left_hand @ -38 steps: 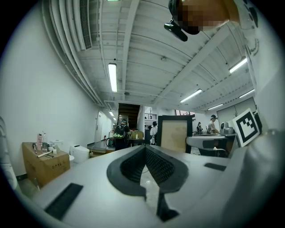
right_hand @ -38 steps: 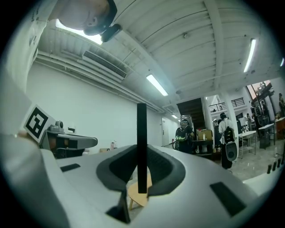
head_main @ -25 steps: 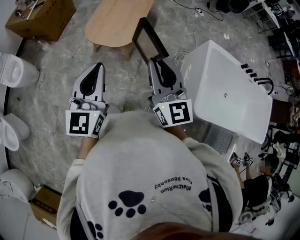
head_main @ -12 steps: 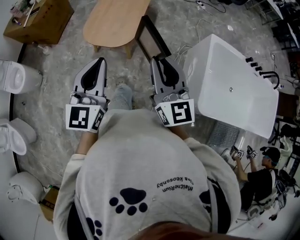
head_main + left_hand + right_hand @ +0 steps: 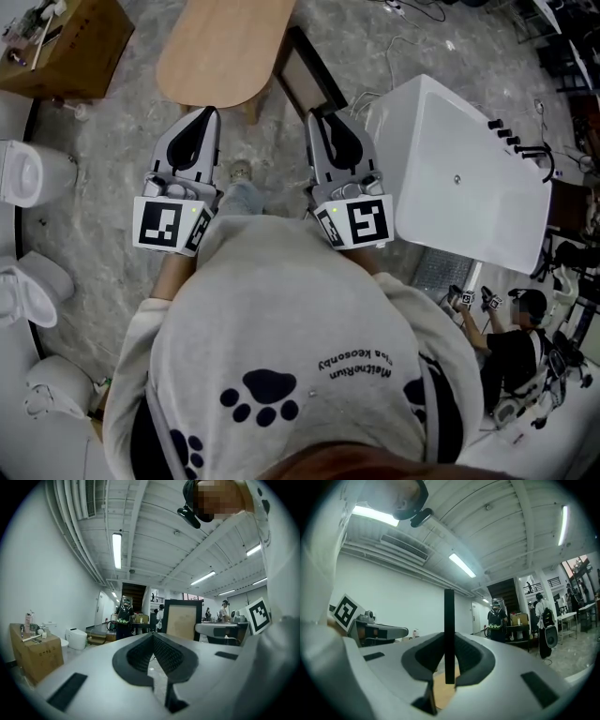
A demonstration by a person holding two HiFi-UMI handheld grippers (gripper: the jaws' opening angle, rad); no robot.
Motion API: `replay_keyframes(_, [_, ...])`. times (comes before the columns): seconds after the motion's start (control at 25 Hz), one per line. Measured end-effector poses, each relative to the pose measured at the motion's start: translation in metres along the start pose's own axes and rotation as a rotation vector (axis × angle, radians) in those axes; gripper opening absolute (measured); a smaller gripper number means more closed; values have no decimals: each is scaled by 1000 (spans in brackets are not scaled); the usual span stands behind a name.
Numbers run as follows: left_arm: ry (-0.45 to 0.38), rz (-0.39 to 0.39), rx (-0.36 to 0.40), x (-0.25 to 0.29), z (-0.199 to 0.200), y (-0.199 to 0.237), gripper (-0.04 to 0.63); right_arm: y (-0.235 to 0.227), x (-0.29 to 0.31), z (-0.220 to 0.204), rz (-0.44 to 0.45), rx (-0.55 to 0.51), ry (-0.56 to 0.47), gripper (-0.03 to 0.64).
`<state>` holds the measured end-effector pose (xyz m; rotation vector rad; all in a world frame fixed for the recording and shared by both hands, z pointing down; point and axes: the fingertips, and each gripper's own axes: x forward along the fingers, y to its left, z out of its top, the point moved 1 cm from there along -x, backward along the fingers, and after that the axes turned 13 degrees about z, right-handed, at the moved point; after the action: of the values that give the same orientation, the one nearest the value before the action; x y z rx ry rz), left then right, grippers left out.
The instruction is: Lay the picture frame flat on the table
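Right gripper: jaws clamped on the near edge of a black-rimmed rectangular picture frame with a tan panel. In the right gripper view the frame shows edge-on, as 1 thin black strip standing upright between the 2 dark pads, both against it. The gripper is held level, pointing away from the person.

Left gripper: jaws closed together with nothing between them. The left gripper view shows its 2 ribbed pads meeting at the tip. It is held level, beside the right gripper, with a gap between the 2.

Picture frame: carried on its edge, not lying flat. It reaches from the right gripper toward the far side, running just beside the right edge of a light wooden oval table. Whether it touches the table cannot be told. From the left gripper view its tan face is turned leftward and sits right of that gripper's jaws.

Outward:
- The table lies far and left of the grippers.
- A large white rectangular bathtub stands right of the right gripper, near it.
- A brown cardboard box sits at far left.
- White toilets line the left edge.
- The grey marbled floor lies beneath.
- A grey sweatshirt with dark paw prints fills the near part of the head view.
- A second person sits at near right.
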<state>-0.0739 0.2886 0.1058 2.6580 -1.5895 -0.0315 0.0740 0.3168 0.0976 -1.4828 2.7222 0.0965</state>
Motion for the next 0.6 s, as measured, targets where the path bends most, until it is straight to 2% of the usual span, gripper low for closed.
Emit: replay_keyframes(0.6, [16, -157, -16, 113, -5, 60, 8, -49, 95, -13, -99, 4, 15, 69])
